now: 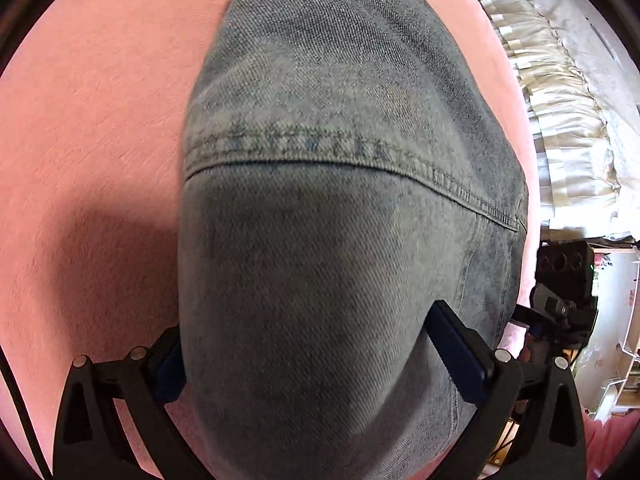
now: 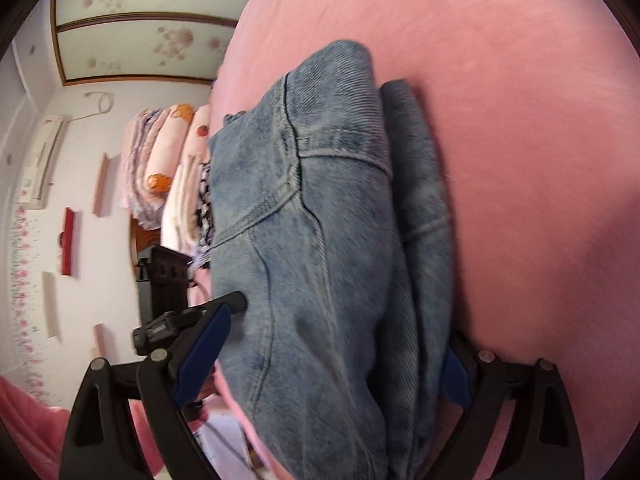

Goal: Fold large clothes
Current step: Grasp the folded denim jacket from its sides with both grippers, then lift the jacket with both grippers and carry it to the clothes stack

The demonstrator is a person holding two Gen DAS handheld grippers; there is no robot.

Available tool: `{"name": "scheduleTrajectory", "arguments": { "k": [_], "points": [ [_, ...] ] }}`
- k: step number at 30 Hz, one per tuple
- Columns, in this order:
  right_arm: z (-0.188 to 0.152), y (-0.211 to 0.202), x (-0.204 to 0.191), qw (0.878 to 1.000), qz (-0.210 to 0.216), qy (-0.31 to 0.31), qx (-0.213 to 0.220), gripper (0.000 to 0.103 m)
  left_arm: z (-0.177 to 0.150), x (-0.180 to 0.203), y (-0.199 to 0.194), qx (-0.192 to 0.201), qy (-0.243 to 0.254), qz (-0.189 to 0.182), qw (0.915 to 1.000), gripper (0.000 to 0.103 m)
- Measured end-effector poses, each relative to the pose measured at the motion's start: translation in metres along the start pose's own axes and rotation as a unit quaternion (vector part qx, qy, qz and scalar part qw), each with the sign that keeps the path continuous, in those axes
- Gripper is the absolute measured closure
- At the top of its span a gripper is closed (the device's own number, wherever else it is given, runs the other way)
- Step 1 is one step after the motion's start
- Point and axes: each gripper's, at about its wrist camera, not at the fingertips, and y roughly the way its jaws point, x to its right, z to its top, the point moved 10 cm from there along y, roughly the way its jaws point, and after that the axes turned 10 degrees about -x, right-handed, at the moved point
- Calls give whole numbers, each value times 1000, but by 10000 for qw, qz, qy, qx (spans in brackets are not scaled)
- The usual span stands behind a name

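Observation:
Folded blue denim jeans (image 1: pixel 340 208) lie on a pink bed sheet (image 1: pixel 88 128). My left gripper (image 1: pixel 312 344) has its jaws wide apart, one on each side of the folded bundle, which fills the gap between them. My right gripper (image 2: pixel 332 340) is also wide open around the jeans (image 2: pixel 320 240), with the stacked denim layers between its fingers (image 2: pixel 204 344). The other gripper shows at the edge of each view: the right one (image 1: pixel 560 308) and the left one (image 2: pixel 168 320). Whether the pads press the cloth is unclear.
The pink sheet (image 2: pixel 520 160) spreads around the jeans. A stack of folded quilts (image 2: pixel 168 168) and a white wall with an air conditioner (image 2: pixel 40 160) lie beyond the bed. A pale ruffled curtain (image 1: pixel 560 100) and white shelves (image 1: pixel 624 344) are at the right.

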Motion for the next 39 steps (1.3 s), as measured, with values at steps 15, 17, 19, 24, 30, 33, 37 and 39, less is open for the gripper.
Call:
{"name": "scheduleTrajectory", "arguments": {
  "k": [15, 17, 19, 24, 30, 33, 37, 39],
  "points": [
    [6, 20, 6, 9979, -575, -128, -276, 66, 6, 21, 4, 271, -271, 543, 9978, 8],
    [5, 15, 8, 9994, -165, 216, -236, 74, 5, 26, -1, 357, -360, 691, 9963, 16],
    [4, 13, 6, 9994, -148, 247, -188, 77, 3, 32, -5, 447, -448, 877, 9941, 25],
    [-3, 7, -18, 9983, -542, -153, 120, 83, -6, 55, -19, 710, -574, 1367, 9864, 51],
    [-29, 0, -64, 9879, -1255, -840, 353, 84, -33, 84, -40, 1003, -633, 1541, 9809, 60],
    [-49, -9, -81, 9805, -1586, -1104, 361, 85, -62, 93, -46, 885, -782, 1448, 9824, 60],
    [-89, -18, -102, 9756, -1808, -1242, 141, 85, -107, 97, -54, 754, -925, 1279, 9846, 60],
    [-106, -22, -109, 9724, -1899, -1352, 39, 85, -132, 97, -60, 674, -1018, 1215, 9851, 60]
  ]
}}
